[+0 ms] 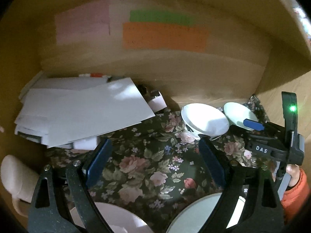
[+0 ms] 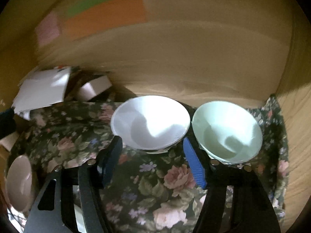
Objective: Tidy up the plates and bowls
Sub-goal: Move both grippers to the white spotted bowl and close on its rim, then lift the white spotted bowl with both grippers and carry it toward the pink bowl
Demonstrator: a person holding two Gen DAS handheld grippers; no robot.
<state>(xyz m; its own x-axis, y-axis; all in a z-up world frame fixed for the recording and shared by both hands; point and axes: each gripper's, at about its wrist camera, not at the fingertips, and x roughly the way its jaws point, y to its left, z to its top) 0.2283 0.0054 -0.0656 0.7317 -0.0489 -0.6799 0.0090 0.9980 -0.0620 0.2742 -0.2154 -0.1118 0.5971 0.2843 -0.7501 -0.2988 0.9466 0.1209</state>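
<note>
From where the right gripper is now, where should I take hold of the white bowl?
Grip the white bowl by its near rim, one finger inside and one outside the wall. It stands upright with thin, steeply flared sides, too wide to span. Come from the front, angled down: the right gripper is open there, and the pale green bowl crowds its right side.

Floral cloth (image 1: pixel 147 155) covers the surface. White paper stack (image 1: pixel 81 108) lies at 10 o'clock. Orange (image 1: pixel 165 36), green (image 1: pixel 161 16) and pink (image 1: pixel 81 25) sheets sit at 12 o'clock.

white bowl (image 2: pixel 150 122), green bowl (image 2: pixel 227 131), floral cloth (image 2: pixel 151 184)
</note>
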